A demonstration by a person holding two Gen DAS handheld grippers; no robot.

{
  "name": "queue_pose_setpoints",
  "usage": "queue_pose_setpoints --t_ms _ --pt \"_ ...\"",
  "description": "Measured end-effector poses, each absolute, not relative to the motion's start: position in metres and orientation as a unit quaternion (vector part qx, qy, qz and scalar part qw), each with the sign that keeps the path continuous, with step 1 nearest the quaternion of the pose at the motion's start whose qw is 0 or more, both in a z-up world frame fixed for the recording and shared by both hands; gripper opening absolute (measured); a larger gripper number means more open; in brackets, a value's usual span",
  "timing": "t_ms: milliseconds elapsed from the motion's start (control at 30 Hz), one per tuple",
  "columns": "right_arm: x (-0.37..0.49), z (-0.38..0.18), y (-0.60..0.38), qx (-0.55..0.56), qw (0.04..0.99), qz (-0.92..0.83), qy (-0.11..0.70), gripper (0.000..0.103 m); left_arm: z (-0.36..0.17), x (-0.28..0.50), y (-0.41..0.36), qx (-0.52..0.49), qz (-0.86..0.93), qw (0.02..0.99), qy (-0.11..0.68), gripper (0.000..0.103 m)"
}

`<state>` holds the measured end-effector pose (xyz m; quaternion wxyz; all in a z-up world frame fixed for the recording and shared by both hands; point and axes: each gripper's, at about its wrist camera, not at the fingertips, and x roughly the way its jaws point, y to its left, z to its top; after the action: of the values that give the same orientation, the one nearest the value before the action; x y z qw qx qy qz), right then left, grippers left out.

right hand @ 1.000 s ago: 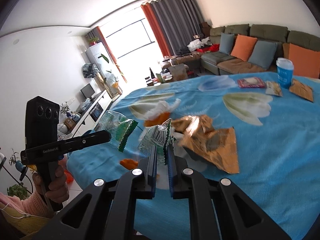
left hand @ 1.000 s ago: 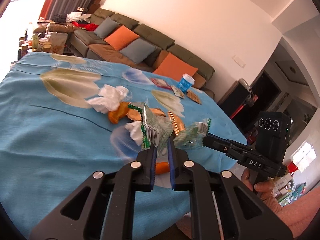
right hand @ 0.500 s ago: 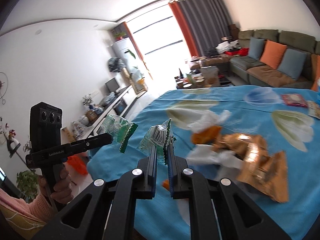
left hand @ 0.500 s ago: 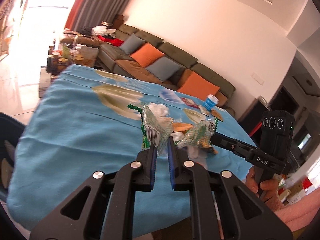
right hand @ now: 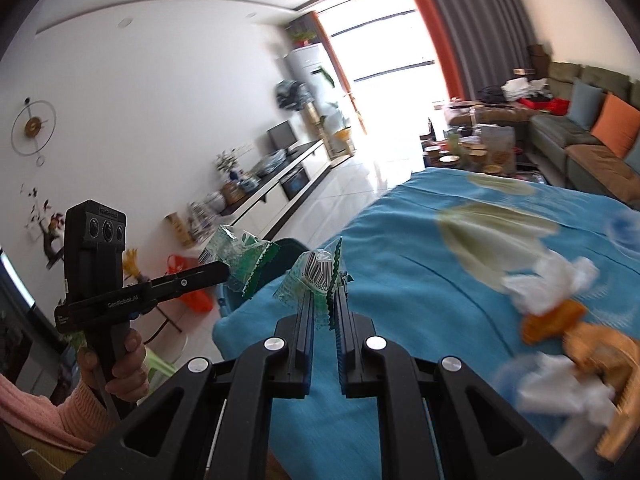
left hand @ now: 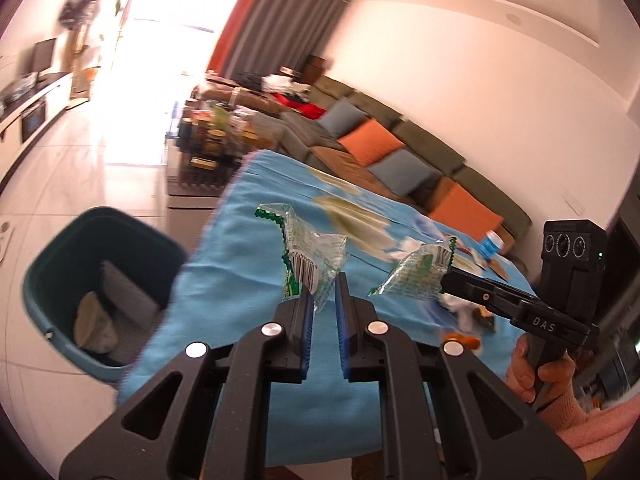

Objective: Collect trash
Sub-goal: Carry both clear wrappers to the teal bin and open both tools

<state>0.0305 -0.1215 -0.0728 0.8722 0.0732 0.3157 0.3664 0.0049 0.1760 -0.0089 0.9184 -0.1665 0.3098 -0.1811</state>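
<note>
My left gripper (left hand: 322, 286) is shut on a crumpled green-and-clear wrapper (left hand: 308, 256), held above the left end of the blue tablecloth (left hand: 248, 292). Beside it on the right, my right gripper (left hand: 442, 278) is shut on a second green wrapper (left hand: 416, 276). The right wrist view shows that second wrapper (right hand: 320, 272) in the right gripper (right hand: 324, 296), with the left gripper (right hand: 226, 270) and its wrapper (right hand: 244, 256) at the left. A teal trash bin (left hand: 60, 240) stands on the floor left of the table, below and left of both grippers.
White tissues (right hand: 548, 280), an orange peel (right hand: 552, 316) and a golden wrapper (right hand: 600, 344) lie on the cloth to the right. A blue cup (left hand: 491, 242) stands at the far end. The bin holds some pale scraps. A sofa (left hand: 400, 148) and low table sit beyond.
Both grippers have swung left along the table with their wrappers still held. The trash bin has come into the left wrist view, and the tissue pile has slid off to the right.
</note>
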Motion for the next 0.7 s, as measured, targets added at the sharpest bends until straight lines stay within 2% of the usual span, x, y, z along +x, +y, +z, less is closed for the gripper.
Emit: queue_pose_setpoints --t_ms 367,700 --pt "0.058 -0.071 -0.043 0.031 0.847 0.416 0.328 0.009 -0.016 0.001 0.246 -0.191 -0.089 0.927 0.312 0.011" --pt "0.089 -0.077 0.012 0.008 0.829 0.435 0.35 0.009 -0.032 0.007 0.279 -0.209 -0.044 0.921 0.327 0.011"
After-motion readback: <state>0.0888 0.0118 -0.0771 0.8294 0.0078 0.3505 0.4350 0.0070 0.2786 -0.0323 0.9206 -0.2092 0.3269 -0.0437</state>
